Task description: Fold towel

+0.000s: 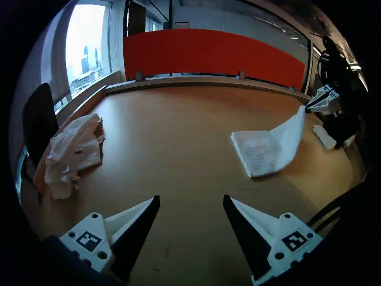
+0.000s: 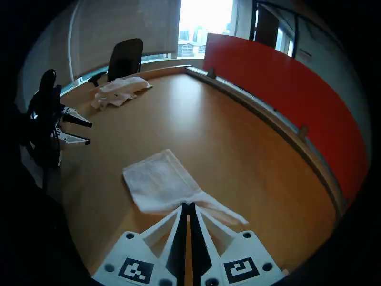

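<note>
A white towel [image 1: 264, 150] lies part-folded on the wooden table [image 1: 181, 124], right of centre in the left gripper view. Its right edge is lifted off the table, pinched by my right gripper [image 1: 307, 108], which is seen farther off. In the right gripper view the same towel [image 2: 159, 183] spreads just ahead of my right gripper [image 2: 188, 206], whose fingers are shut on the towel's near corner. My left gripper [image 1: 190, 202] hovers open over bare table near the front edge, well apart from the towel. It also appears at the left of the right gripper view as the open left gripper [image 2: 88, 132].
A crumpled heap of white cloth [image 1: 74, 152] lies at the table's left edge, the same cloth heap [image 2: 119, 90] at the far end in the right gripper view. A red divider panel [image 1: 214, 55] runs along the back. A dark chair [image 2: 125, 59] stands by the window.
</note>
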Motion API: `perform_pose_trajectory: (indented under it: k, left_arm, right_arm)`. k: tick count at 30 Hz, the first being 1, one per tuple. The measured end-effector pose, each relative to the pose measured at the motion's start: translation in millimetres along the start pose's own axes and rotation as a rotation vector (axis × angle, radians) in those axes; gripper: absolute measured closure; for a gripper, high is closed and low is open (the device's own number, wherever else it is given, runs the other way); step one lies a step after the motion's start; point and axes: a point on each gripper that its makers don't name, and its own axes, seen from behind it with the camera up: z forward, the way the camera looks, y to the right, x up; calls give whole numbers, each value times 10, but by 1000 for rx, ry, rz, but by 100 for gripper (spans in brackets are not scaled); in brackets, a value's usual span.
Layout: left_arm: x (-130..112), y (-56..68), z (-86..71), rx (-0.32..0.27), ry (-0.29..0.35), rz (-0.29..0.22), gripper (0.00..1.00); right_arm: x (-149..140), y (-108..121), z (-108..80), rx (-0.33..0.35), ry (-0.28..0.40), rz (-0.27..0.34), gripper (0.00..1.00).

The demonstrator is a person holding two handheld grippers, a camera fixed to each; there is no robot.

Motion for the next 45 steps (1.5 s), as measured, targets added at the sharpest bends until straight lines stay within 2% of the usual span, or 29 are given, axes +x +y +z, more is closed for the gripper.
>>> perform_pose_trajectory:
  k: [11, 20, 29, 36, 39, 41, 45]
  left_arm:
    - [28, 9, -55, 4, 12, -21, 1]
    - [-44, -13, -117, 13, 4, -41, 2]
    - [-107, -89, -162, 29, -4, -51, 1]
    - [-133, -114, -144, 33, -10, -57, 2]
    - [-138, -116, -135, 33, -12, -56, 2]
    - [-138, -117, -132, 32, -13, -55, 1]
    - [-134, -124, -131, 32, -11, -53, 1]
  right_arm:
    - [362, -459, 449, 133, 11, -80, 96]
    - [438, -822, 852, 229, -13, -112, 96]
    - [408, -922, 975, 256, -35, -110, 96]
    - [391, -919, 977, 260, -42, -110, 95]
    - [380, -914, 975, 260, -45, -111, 89]
    - [377, -910, 975, 260, -45, -109, 80]
    - [371, -899, 963, 258, -44, -107, 44]
